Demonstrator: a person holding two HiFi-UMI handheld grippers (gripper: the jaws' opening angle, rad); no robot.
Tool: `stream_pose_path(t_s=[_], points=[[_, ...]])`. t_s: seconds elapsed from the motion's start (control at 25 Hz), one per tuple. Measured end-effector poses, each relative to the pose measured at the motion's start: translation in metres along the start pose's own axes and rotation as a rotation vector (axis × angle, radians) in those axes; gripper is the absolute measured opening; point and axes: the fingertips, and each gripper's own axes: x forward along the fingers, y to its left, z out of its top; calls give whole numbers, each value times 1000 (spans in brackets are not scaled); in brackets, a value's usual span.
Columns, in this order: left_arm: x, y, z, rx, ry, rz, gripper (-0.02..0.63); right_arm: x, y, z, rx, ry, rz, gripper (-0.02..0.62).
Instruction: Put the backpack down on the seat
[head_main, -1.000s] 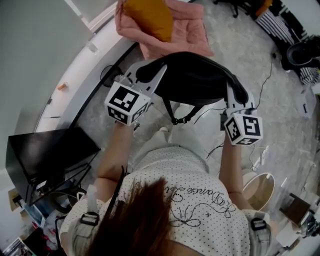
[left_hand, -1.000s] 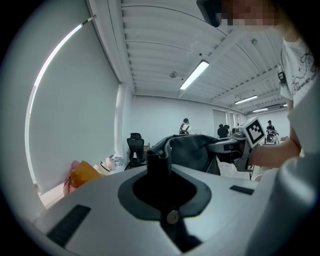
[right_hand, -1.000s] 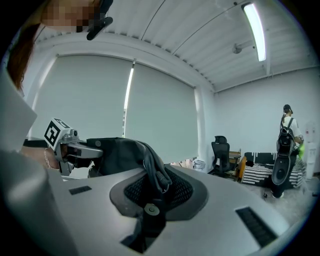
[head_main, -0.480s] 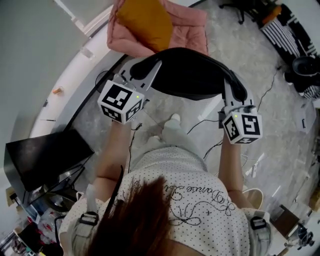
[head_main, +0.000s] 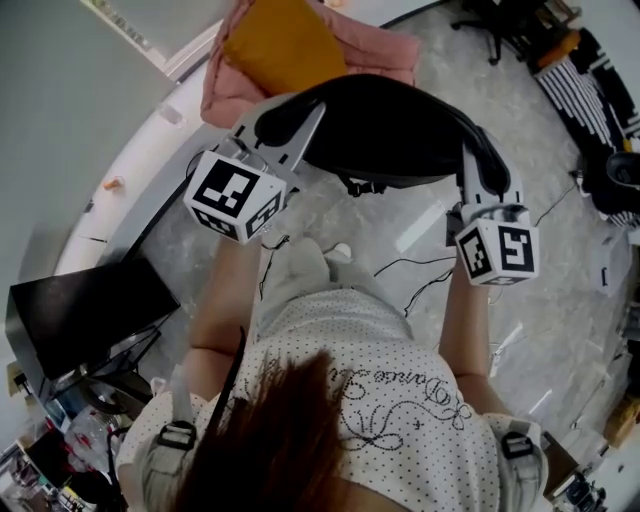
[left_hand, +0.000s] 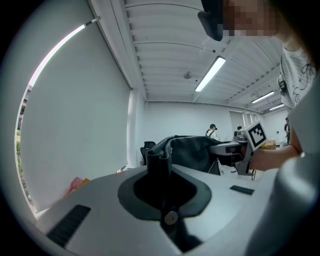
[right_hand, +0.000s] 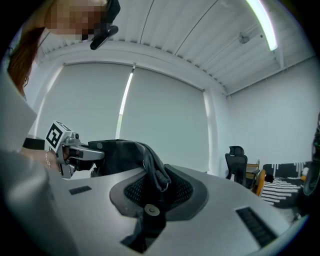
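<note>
While left tongs, right tongs clamp its ends, backpack spans between.

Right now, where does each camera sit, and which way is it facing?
Head view: on the person's head, looking steeply down on the backpack, forearms, hair and shirt.
Left gripper view: rides the left gripper, looking level along jaws shut on the backpack; a hand shows at right.
Right gripper view: rides the right gripper, looking level, jaws shut on the backpack; shirt at left.
Shared: both gripper views show the backpack and the opposite gripper.
</note>
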Motion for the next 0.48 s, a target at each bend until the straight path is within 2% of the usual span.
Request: stream_pose_path(t_s=[0.2, 0.48], points=[[23, 29, -3, -3, -2, 0, 19, 34, -9, -3, 10, 1, 0, 61], [82, 90, -10, 0, -28, -61, 19, 104, -35, -6, -6, 0, -59, 61]])
